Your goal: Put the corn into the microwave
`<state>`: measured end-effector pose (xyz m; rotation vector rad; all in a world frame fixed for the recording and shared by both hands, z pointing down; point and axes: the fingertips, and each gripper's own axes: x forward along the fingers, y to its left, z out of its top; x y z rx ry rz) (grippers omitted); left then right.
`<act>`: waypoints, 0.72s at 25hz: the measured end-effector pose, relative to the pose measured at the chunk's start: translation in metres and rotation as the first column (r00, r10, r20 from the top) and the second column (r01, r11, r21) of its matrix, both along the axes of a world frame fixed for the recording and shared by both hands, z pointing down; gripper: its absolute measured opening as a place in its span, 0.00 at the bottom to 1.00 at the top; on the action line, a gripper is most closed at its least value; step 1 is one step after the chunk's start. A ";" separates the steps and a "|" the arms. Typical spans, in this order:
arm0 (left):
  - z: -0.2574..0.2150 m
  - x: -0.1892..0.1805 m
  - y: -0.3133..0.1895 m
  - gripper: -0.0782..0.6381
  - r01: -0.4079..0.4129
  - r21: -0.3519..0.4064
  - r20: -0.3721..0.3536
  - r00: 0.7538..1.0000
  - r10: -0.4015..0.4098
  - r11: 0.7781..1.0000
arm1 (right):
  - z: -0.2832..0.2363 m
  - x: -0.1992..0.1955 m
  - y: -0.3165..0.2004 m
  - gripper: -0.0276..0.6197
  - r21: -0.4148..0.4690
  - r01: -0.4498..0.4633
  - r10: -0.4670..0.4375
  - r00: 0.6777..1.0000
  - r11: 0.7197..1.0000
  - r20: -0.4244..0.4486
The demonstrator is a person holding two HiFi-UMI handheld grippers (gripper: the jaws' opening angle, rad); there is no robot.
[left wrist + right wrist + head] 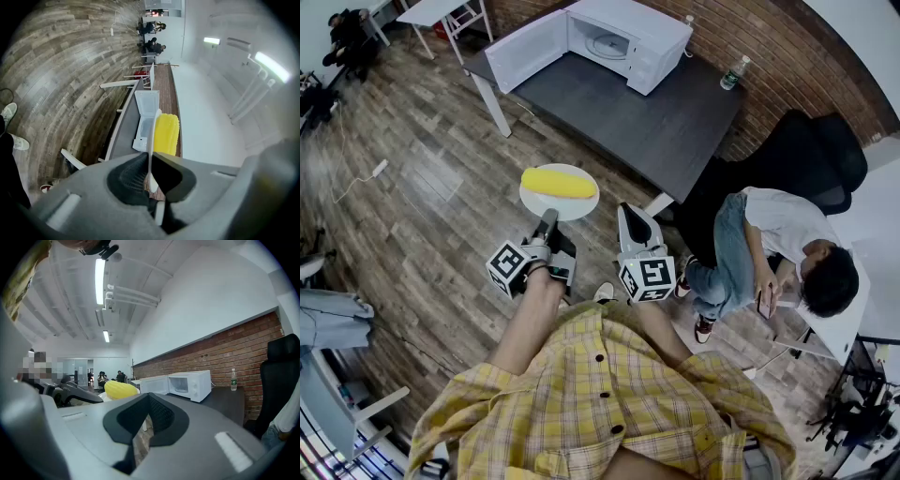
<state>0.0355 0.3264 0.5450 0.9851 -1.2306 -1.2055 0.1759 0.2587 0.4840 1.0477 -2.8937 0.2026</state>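
Seen from above, a person in a yellow checked shirt [600, 394] stands on a wood-plank floor [412, 178], holding a pair of tongs in each hand. The left tongs [548, 218] are clamped on the near rim of a round white plate [574, 207], and both pads press on its thin edge. A yellow ear of corn [558, 183] lies across the plate, held in the air above the floor. The right tongs [633, 212] sit just beside the left pair, to their right. Their tips meet, and nothing is between them.

Ahead of the plate, and well apart from it, stands a dark worktop [647, 127] against a red brick wall [787, 56]. A white microwave [652, 42] sits at the far end of it. Its door [525, 49] is swung wide open to the left and shows the turntable inside. A clear plastic bottle [730, 74] stands near the worktop's right edge.

To the right, someone in a white top and jeans [773, 239] sits in a black office chair [820, 155], bent over a phone.

The left tongs' own camera is turned on its side. There the plate shows edge-on as a thin white line running out from between the pads, with the corn on one face of it and the open microwave beyond
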 end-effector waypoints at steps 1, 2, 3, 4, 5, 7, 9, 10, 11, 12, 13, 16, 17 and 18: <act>0.000 0.001 -0.001 0.14 -0.001 0.000 -0.001 1.000 0.001 1.000 | -0.001 -0.001 0.000 0.05 0.005 0.002 -0.002 1.000 1.000 -0.001; -0.001 0.002 -0.002 0.14 -0.002 0.000 -0.003 1.000 0.002 1.000 | -0.002 -0.001 0.001 0.05 0.010 0.005 -0.005 1.000 1.000 -0.002; 0.000 0.003 -0.002 0.14 -0.001 0.000 -0.006 1.000 0.001 1.000 | -0.003 -0.001 0.001 0.05 0.013 0.008 -0.008 1.000 1.000 -0.003; 0.000 0.004 -0.002 0.14 -0.001 -0.001 -0.009 1.000 0.001 1.000 | -0.003 -0.001 0.001 0.05 0.013 0.011 -0.011 1.000 1.000 -0.003; 0.000 0.005 -0.003 0.14 0.000 -0.001 -0.012 1.000 0.000 1.000 | -0.003 0.000 0.001 0.05 0.013 0.014 -0.014 1.000 1.000 -0.003; 0.000 0.008 -0.005 0.14 0.002 -0.001 -0.014 1.000 -0.002 1.000 | -0.002 0.004 -0.002 0.05 0.009 0.018 -0.018 1.000 1.000 -0.003; 0.000 0.012 -0.008 0.14 0.005 -0.003 -0.010 1.000 -0.005 1.000 | -0.001 0.007 -0.006 0.04 0.005 0.025 -0.025 1.000 1.000 -0.004; 0.000 0.013 -0.009 0.14 0.006 -0.004 -0.008 1.000 -0.006 1.000 | 0.000 0.008 -0.008 0.04 0.004 0.028 -0.028 1.000 1.000 -0.004; 0.000 0.015 -0.011 0.14 0.007 -0.007 -0.006 1.000 -0.007 1.000 | 0.000 0.009 -0.010 0.04 0.004 0.030 -0.030 1.000 1.000 -0.002; 0.001 0.016 -0.012 0.14 0.008 -0.010 -0.003 1.000 -0.008 1.000 | 0.000 0.010 -0.013 0.04 0.003 0.032 -0.032 0.999 0.999 0.003; 0.002 0.017 -0.013 0.14 0.010 -0.014 0.000 1.000 -0.010 1.000 | 0.000 0.010 -0.015 0.04 0.003 0.037 -0.037 0.999 0.999 0.009; 0.005 0.016 -0.015 0.14 0.023 -0.023 0.015 1.000 -0.023 0.999 | 0.003 0.008 -0.021 0.04 0.003 0.054 -0.054 0.998 0.999 0.017; 0.006 0.016 -0.015 0.14 0.029 -0.026 0.019 0.999 -0.029 0.999 | 0.004 0.008 -0.023 0.04 0.000 0.058 -0.058 0.998 0.998 0.019; 0.007 0.016 -0.016 0.14 0.034 -0.029 0.023 0.999 -0.033 0.999 | 0.006 0.009 -0.025 0.04 -0.002 0.061 -0.061 0.998 0.998 0.022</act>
